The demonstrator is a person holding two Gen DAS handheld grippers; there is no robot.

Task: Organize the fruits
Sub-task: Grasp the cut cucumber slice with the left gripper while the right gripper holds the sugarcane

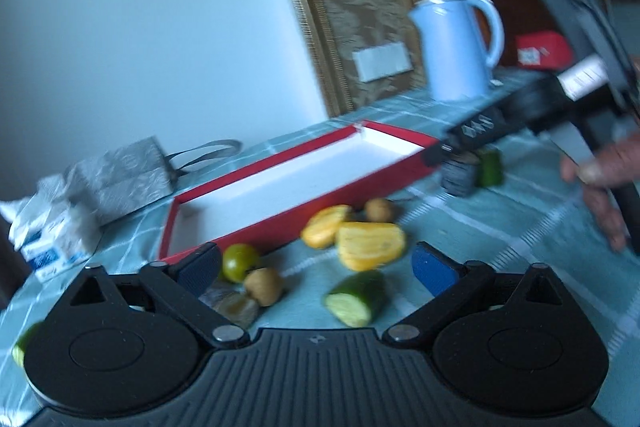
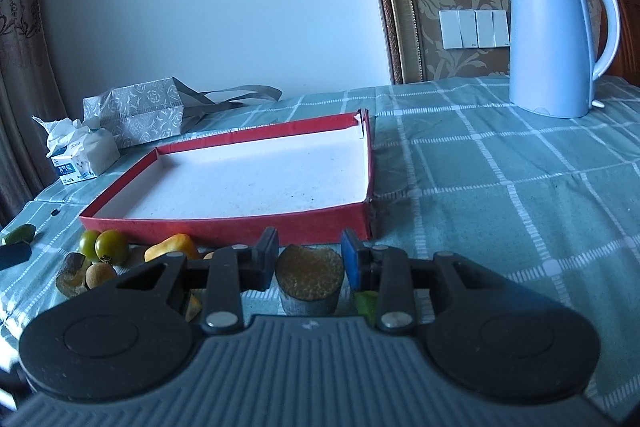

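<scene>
The right gripper (image 2: 309, 261) is pinching a round-cut fruit chunk (image 2: 310, 277), dark-skinned with grainy yellow flesh, its pads pressing on both sides. It is sitting just in front of the red tray (image 2: 224, 223), whose white floor is lying bare. The left gripper (image 1: 316, 269) is standing spread, holding nothing, over the cucumber piece (image 1: 356, 297) and yellow pieces (image 1: 370, 245) on the checked tablecloth (image 2: 500, 195).
</scene>
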